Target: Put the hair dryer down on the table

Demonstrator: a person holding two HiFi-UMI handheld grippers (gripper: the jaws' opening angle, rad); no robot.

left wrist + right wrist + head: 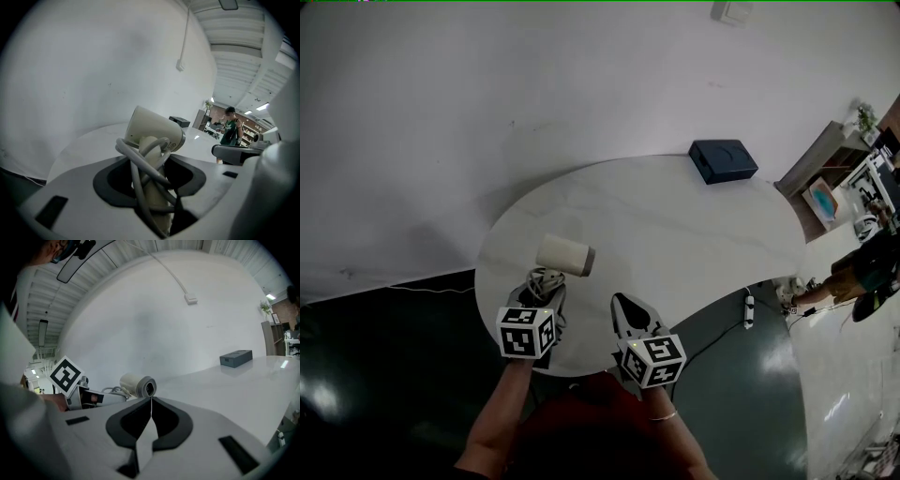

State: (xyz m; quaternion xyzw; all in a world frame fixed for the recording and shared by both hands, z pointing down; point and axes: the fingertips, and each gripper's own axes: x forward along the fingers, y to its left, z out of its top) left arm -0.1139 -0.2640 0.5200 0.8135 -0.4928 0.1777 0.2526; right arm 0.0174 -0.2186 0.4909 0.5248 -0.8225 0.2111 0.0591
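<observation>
Left hand-held gripper (546, 284) clamps cream plastic hair dryer (565, 255) at seven o'clock over white round surface (675, 225); next: lower, release.

The left claw (546, 281) and right claw (622, 302), at the near edge of the table (675, 234), are pale grey shells with black inner pads. Each carries a white cube (526, 331) printed with black square markers. A thin bracelet (666, 415) rings the right wrist, and a dark red garment (572, 427) shows below the table's edge.
</observation>
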